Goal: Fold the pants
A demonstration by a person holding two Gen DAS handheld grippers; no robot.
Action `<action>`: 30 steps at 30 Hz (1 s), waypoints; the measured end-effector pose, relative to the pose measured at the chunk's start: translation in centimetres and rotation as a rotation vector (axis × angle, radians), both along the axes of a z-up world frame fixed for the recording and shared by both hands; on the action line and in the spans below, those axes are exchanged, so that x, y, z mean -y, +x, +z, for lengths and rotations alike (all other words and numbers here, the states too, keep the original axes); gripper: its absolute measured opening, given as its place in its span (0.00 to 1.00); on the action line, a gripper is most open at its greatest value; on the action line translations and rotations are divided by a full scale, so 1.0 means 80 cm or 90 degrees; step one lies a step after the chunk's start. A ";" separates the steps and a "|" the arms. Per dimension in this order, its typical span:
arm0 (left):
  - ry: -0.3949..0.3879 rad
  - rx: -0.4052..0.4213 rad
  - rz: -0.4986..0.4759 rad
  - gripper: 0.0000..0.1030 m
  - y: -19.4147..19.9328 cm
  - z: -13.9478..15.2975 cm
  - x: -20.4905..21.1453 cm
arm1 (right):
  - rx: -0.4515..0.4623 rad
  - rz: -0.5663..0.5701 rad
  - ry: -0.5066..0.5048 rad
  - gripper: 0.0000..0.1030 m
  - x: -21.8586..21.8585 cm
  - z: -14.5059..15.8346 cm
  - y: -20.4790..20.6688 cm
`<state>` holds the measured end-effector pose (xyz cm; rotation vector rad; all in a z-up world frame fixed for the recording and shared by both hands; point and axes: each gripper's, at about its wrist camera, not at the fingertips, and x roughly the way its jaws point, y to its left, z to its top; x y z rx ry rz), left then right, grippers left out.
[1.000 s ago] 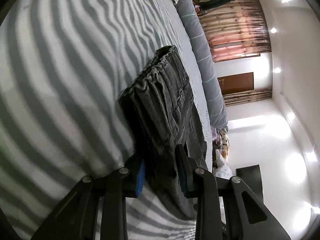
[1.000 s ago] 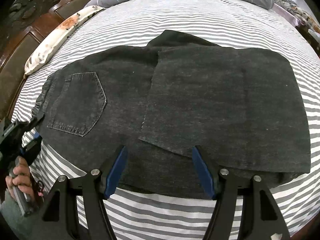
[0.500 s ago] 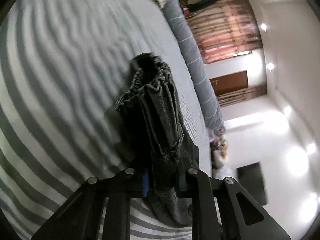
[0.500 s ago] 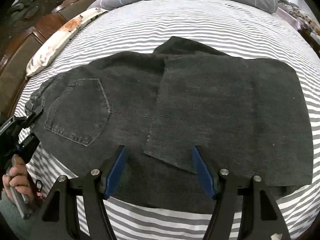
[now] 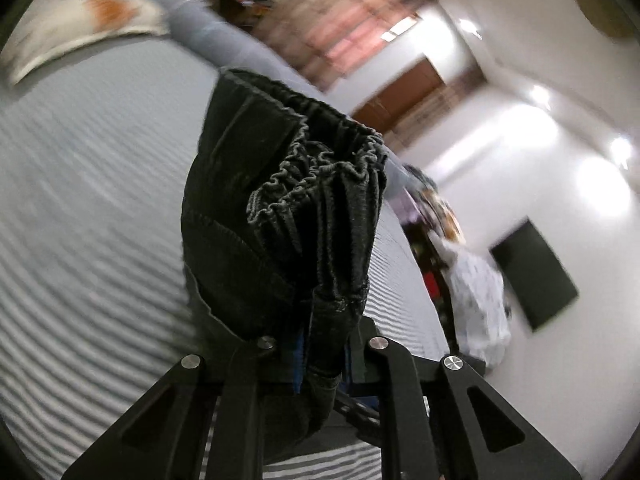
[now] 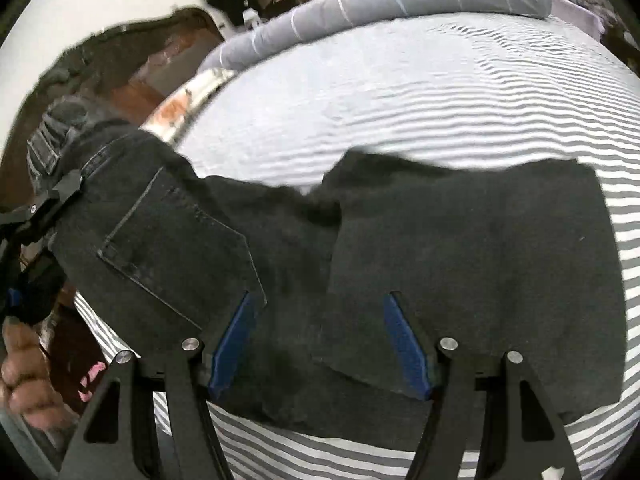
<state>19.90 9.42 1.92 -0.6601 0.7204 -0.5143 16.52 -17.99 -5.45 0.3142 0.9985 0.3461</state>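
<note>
the left tool (image 5: 322, 354) was closing on the bunched waistband of the pants (image 5: 280, 216), lifted off the striped bed (image 5: 100, 220). the right tool (image 6: 320, 340) hovered wide open, empty, above the folded legs (still flat). a shallow pinch might let the heavy denim slip out.

We can read no text, label, brand, number or sign anywhere in either wrist view; motion blur smears much of the background.
</note>
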 end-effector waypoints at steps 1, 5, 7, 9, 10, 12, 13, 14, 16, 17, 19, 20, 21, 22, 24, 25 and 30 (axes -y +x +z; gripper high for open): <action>0.008 0.008 -0.016 0.13 0.001 0.008 0.018 | 0.010 -0.006 0.005 0.63 0.012 0.008 -0.001; 0.035 0.015 -0.090 0.13 0.010 0.021 0.109 | 0.031 -0.043 0.015 0.63 0.070 0.024 -0.006; 0.047 0.003 -0.124 0.13 0.015 0.014 0.154 | 0.030 -0.085 0.019 0.63 0.110 0.023 -0.013; 0.066 -0.011 -0.157 0.13 0.020 -0.002 0.202 | 0.023 -0.129 0.023 0.63 0.156 0.017 -0.024; 0.078 -0.021 -0.170 0.13 0.021 -0.012 0.223 | 0.019 -0.144 0.027 0.63 0.173 0.013 -0.029; 0.114 -0.039 -0.196 0.13 0.021 -0.039 0.268 | 0.003 -0.171 0.036 0.63 0.209 0.000 -0.040; 0.133 -0.048 -0.207 0.13 0.020 -0.053 0.286 | -0.009 -0.185 0.043 0.63 0.226 -0.008 -0.047; 0.167 -0.062 -0.221 0.13 0.018 -0.072 0.307 | -0.016 -0.195 0.048 0.63 0.238 -0.015 -0.053; 0.205 -0.083 -0.229 0.13 0.011 -0.096 0.330 | -0.026 -0.208 0.051 0.63 0.258 -0.027 -0.063; 0.231 -0.085 -0.234 0.13 0.008 -0.107 0.341 | -0.028 -0.215 0.052 0.64 0.266 -0.032 -0.067; 0.265 -0.071 -0.237 0.14 -0.002 -0.119 0.355 | -0.024 -0.214 0.064 0.64 0.276 -0.038 -0.073; 0.276 -0.064 -0.236 0.15 -0.007 -0.122 0.363 | -0.023 -0.214 0.063 0.64 0.276 -0.040 -0.072; 0.286 -0.058 -0.237 0.20 -0.010 -0.122 0.370 | -0.023 -0.215 0.061 0.64 0.276 -0.042 -0.072; 0.294 -0.055 -0.237 0.21 -0.012 -0.124 0.374 | -0.021 -0.213 0.067 0.64 0.277 -0.043 -0.072; 0.305 -0.042 -0.245 0.32 -0.020 -0.120 0.386 | -0.021 -0.217 0.084 0.64 0.279 -0.047 -0.074; 0.305 -0.034 -0.254 0.38 -0.022 -0.113 0.392 | -0.020 -0.218 0.090 0.64 0.283 -0.045 -0.073; 0.276 0.014 -0.304 0.59 -0.052 -0.090 0.393 | -0.015 -0.227 0.126 0.64 0.297 -0.053 -0.075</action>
